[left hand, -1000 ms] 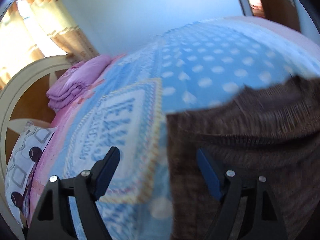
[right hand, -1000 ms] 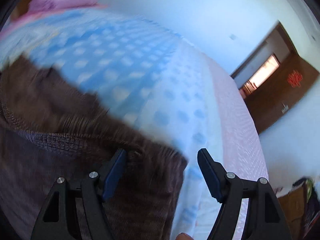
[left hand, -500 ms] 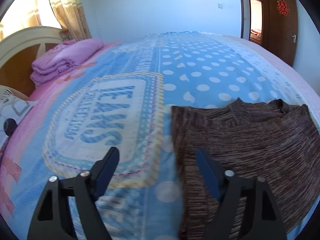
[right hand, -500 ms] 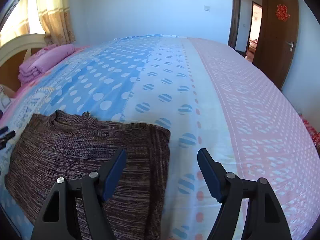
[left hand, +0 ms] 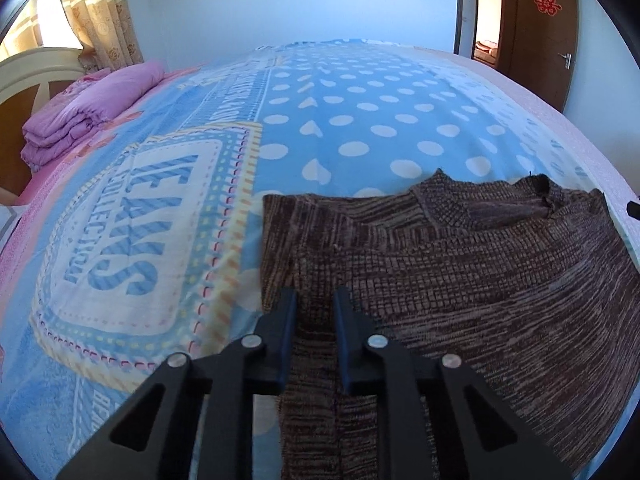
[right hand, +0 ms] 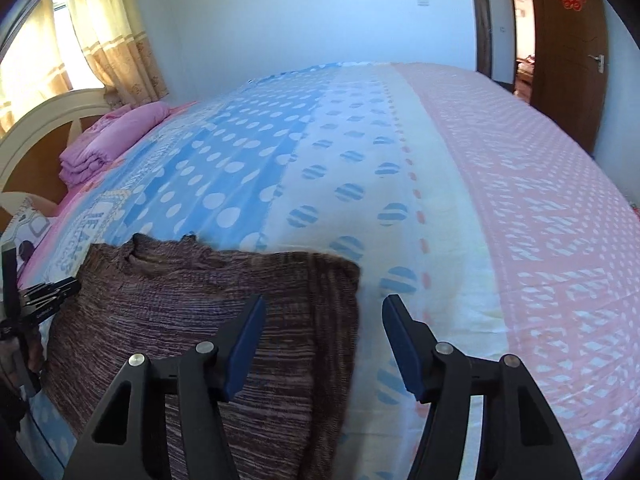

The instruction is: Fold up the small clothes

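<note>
Left gripper (left hand: 314, 300) is closing, and I see its jaws pinching the brown sweater's (left hand: 460, 280) left edge. Right gripper (right hand: 323, 312) is closing too, jaws still spread astride the sweater's right edge.

The left gripper (left hand: 314, 304) is angled downward, its black arms drawn close, and its jaws are closing with a ridge of the brown sweater (left hand: 460, 280) pinched up between the blue pads (left hand: 289, 312). The right gripper (right hand: 323, 320) is tilted down too, its jaws closing yet still set well apart, with the sweater's edge lying between them, untouched by the pads. From the right wrist view, the left gripper's black frame is glimpsed at the far left edge.
</note>
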Motion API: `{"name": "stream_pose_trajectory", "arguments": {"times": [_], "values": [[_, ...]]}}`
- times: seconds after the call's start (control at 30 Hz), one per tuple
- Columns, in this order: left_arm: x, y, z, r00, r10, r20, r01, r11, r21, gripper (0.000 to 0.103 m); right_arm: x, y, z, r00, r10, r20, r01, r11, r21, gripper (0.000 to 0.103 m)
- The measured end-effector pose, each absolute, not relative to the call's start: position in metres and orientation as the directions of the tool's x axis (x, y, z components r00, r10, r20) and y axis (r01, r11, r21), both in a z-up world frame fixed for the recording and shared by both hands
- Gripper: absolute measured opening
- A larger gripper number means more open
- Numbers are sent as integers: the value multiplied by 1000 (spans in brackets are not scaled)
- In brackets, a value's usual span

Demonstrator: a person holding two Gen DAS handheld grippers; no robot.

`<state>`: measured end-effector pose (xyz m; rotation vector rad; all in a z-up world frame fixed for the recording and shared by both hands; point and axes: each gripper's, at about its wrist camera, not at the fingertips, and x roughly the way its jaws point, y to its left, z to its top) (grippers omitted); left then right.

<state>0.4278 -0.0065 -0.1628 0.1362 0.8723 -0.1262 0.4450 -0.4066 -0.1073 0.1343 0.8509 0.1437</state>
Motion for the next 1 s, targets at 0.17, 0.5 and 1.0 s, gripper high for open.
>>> {"name": "stream_pose_trajectory", "arguments": {"times": [0.17,0.5,1.0], "values": [[427,-1,-162,637,-73,-768,163,986,42,5,463,-386,-126,591,198,-782,-98,980,173,61],[419,17,-146,674,-149,-724,166,985,-48,5,454,-365,-116,643,139,-753,-129,989,72,4],[430,18,-123,754,-97,-649,88,995,-46,4,442,-380,-75,773,83,-629,-45,996,75,4]]}}
